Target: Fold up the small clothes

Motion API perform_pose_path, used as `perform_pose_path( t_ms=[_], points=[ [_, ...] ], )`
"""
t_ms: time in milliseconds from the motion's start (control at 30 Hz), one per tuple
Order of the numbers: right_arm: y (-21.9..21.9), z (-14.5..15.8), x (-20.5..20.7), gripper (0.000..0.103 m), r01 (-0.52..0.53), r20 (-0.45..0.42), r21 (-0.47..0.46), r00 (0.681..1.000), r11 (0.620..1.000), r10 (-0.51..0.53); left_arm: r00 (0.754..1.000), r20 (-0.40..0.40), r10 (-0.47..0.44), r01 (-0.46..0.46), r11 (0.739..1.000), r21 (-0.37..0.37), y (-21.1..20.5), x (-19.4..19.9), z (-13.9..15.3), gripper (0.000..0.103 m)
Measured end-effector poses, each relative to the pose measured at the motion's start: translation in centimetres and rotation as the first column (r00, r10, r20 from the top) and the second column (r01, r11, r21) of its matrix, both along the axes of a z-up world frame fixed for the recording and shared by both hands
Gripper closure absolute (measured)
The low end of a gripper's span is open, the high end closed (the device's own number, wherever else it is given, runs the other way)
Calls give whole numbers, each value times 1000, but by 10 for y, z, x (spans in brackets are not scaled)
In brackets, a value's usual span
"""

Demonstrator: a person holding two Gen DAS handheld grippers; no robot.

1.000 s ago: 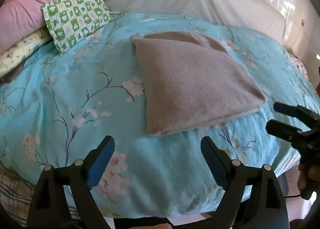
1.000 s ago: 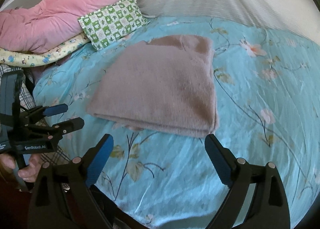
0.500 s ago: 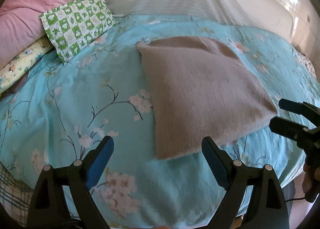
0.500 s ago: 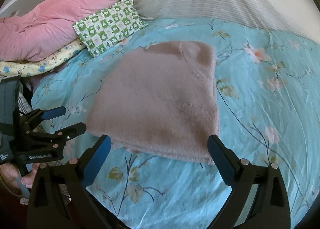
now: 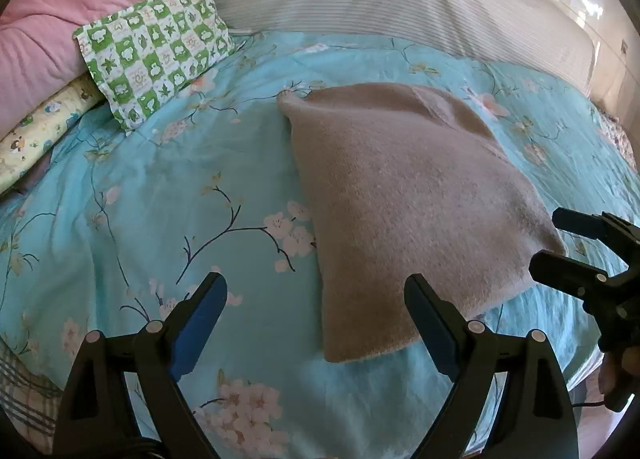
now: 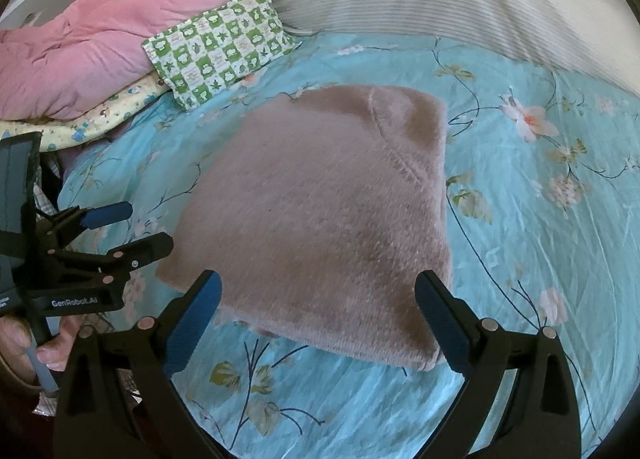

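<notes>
Fleece garment (image 5: pixel 404 199), centre frame on the bed (image 5: pixel 160 187), looks soft, light, floppy; pinch its near corners. Left tongs (image 5: pixel 316 315) and right tongs (image 6: pixel 318 313) gape, empty.

We hold our left gripper (image 5: pixel 316 295) with its jaws spread wide, blue pads (image 5: pixel 200 319) low in the frame. Our right gripper (image 6: pixel 318 295) is equally wide apart at the bottom of its view. At lower left there, our left hand (image 6: pixel 28 343) grips the other tool's handle
</notes>
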State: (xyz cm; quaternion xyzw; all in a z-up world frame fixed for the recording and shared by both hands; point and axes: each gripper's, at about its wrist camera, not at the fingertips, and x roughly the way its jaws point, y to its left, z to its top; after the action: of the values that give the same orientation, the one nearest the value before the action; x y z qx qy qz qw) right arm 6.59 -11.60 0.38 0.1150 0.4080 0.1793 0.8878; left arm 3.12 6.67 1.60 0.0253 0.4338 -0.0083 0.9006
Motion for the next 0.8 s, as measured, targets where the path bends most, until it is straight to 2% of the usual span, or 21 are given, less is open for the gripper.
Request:
perform_pose_path(
  t_ms=[800],
  points=[
    [2, -2, 9, 6, -9, -13, 18, 1000, 1000, 9, 1000, 0, -10, 10, 1000, -21, -3, 4, 2, 12]
  ],
)
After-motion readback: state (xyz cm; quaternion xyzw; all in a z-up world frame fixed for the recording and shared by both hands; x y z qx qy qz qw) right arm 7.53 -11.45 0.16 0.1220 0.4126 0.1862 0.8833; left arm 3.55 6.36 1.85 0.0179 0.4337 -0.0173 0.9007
